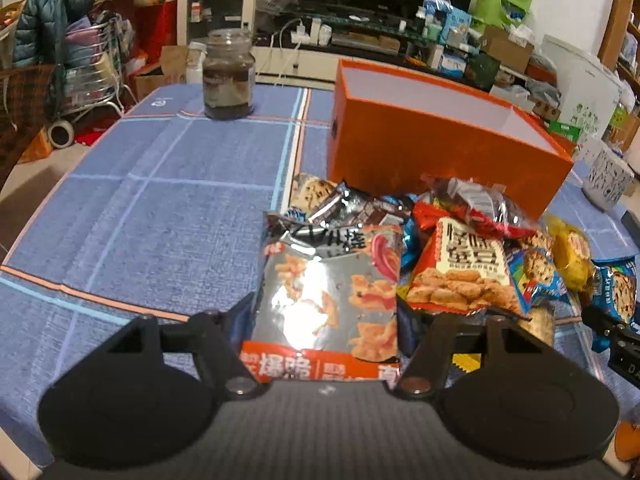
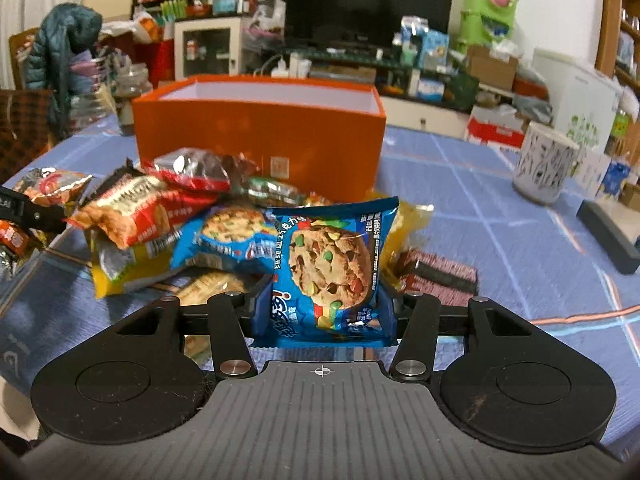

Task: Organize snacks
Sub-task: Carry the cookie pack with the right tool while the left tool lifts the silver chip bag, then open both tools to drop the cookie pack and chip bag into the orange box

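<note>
My left gripper is shut on a grey and orange snack bag, held just in front of the snack pile. My right gripper is shut on a blue chocolate-chip cookie pack, held upright above the tablecloth. Behind the snack pile stands an open orange box, which also shows in the right wrist view. Its white inside shows no snacks from these angles.
A dark glass jar stands at the far left of the blue checked tablecloth. A white patterned cup and a dark flat bar sit at the right. A dark red packet lies right of the cookie pack.
</note>
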Motion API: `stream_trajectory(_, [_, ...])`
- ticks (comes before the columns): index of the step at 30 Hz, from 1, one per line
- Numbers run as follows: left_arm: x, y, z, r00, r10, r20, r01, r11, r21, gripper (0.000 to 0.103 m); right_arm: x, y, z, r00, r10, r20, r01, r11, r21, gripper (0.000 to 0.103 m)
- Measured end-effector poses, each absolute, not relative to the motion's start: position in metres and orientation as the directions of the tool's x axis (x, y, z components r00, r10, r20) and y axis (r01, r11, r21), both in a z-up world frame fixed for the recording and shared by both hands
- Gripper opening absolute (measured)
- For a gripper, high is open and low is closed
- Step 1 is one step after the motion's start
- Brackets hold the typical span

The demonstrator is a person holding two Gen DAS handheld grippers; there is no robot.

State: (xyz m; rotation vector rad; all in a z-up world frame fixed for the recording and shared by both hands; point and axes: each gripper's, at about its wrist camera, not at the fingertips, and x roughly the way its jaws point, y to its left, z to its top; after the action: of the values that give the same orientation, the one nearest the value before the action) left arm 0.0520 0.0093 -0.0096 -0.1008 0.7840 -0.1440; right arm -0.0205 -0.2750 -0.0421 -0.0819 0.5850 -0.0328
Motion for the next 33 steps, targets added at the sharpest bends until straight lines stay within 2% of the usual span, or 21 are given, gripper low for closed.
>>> stream_trajectory(9, [0.049, 0.006, 0.026, 0.762, -0.198, -0.617, 0.094, 0.976, -0.197, 0.064, -0.018, -0.284, -0.004, 0.848, 0.06, -0.526, -0.041, 0.998, 0.047, 0.038])
stream_trajectory(16, [0.118, -0.022, 0.062, 0.793, -0.236, -0.562, 0.12, 0.964, -0.235, 0.064, 0.054, -0.3, 0.048, 0.877, 0.141, -0.459, -0.097, 0.988, 0.118, 0.038])
stream_trajectory(19, [0.159, -0.034, 0.072, 0.792, -0.259, -0.552, 0.126, 0.955, -0.267, 0.064, 0.102, -0.302, 0.059, 0.872, 0.156, -0.464, -0.108, 0.986, 0.127, 0.038])
stream_trajectory(22, [0.2, -0.047, 0.075, 0.788, -0.245, -0.565, 0.12, 0.961, -0.249, 0.064, 0.152, -0.304, 0.06, 0.853, 0.166, -0.495, -0.105, 0.983, 0.148, 0.038])
stream_trajectory(28, [0.255, -0.056, 0.049, 0.729, -0.218, -0.649, 0.08, 0.969, -0.235, 0.064, 0.222, -0.299, 0.038, 0.809, 0.121, -0.575, -0.071, 0.992, 0.108, 0.038])
stream_trajectory(29, [0.257, -0.057, 0.044, 0.723, -0.213, -0.657, 0.082, 0.971, -0.226, 0.065, 0.227, -0.299, 0.035, 0.804, 0.12, -0.583, -0.067, 0.991, 0.112, 0.038])
stream_trajectory(31, [0.258, -0.057, 0.038, 0.709, -0.241, -0.663, 0.099, 0.965, -0.244, 0.077, 0.236, -0.298, 0.029, 0.793, 0.111, -0.599, -0.057, 0.993, 0.107, 0.041])
stream_trajectory(33, [0.251, -0.053, 0.041, 0.713, -0.267, -0.648, 0.113, 0.956, -0.27, 0.083, 0.237, -0.3, 0.028, 0.787, 0.123, -0.605, -0.055, 0.99, 0.13, 0.052])
